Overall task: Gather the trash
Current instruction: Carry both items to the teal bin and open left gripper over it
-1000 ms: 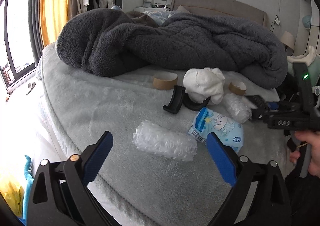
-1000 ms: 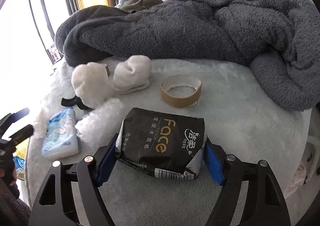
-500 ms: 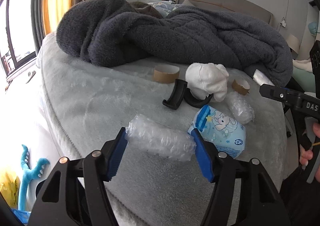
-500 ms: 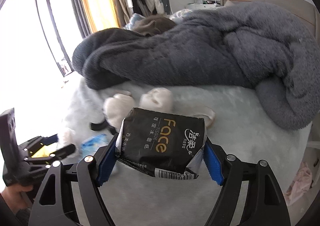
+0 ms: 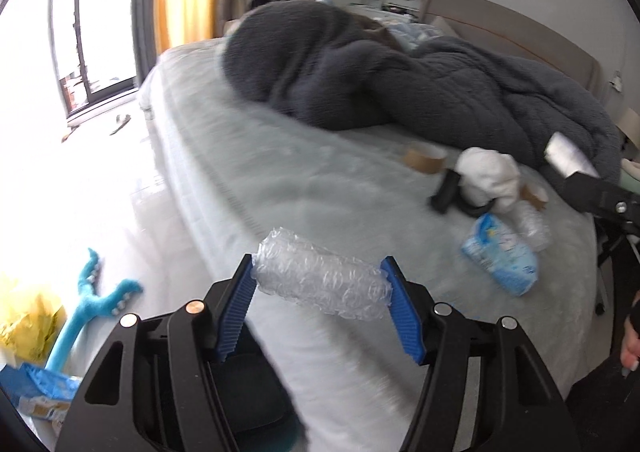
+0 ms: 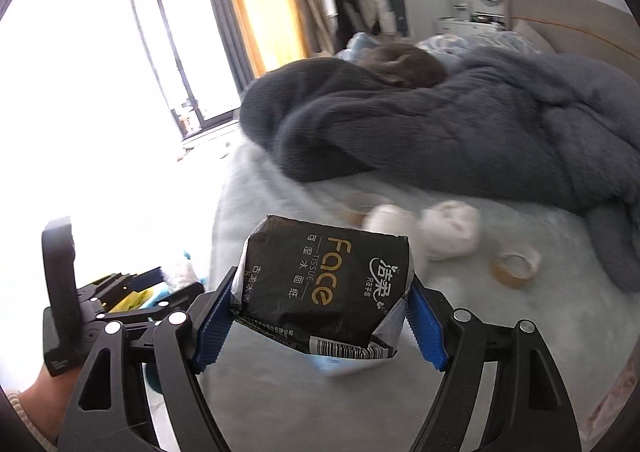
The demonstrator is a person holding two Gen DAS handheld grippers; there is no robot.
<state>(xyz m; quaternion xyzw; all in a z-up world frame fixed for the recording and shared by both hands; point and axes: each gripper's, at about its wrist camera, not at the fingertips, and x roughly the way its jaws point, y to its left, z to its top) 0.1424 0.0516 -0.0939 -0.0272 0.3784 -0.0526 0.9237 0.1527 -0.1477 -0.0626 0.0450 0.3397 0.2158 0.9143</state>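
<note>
"Face" in gold, with "TISSUE" below it, is printed on the black tissue pack (image 6: 326, 284), lower centre.

Two cardboard rings (image 5: 424, 159) (image 5: 534, 196) — two bubble-wrap rolls (image 5: 320, 280) (image 5: 532, 222)

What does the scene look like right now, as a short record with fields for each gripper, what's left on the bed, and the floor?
left gripper: shut on bubble wrap roll, lifted off the bed
right gripper: shut on black tissue pack
left on bed: blue wipes pack, two cardboard tape cores, white socks, grey blanket
floor: blue plush toy
</note>
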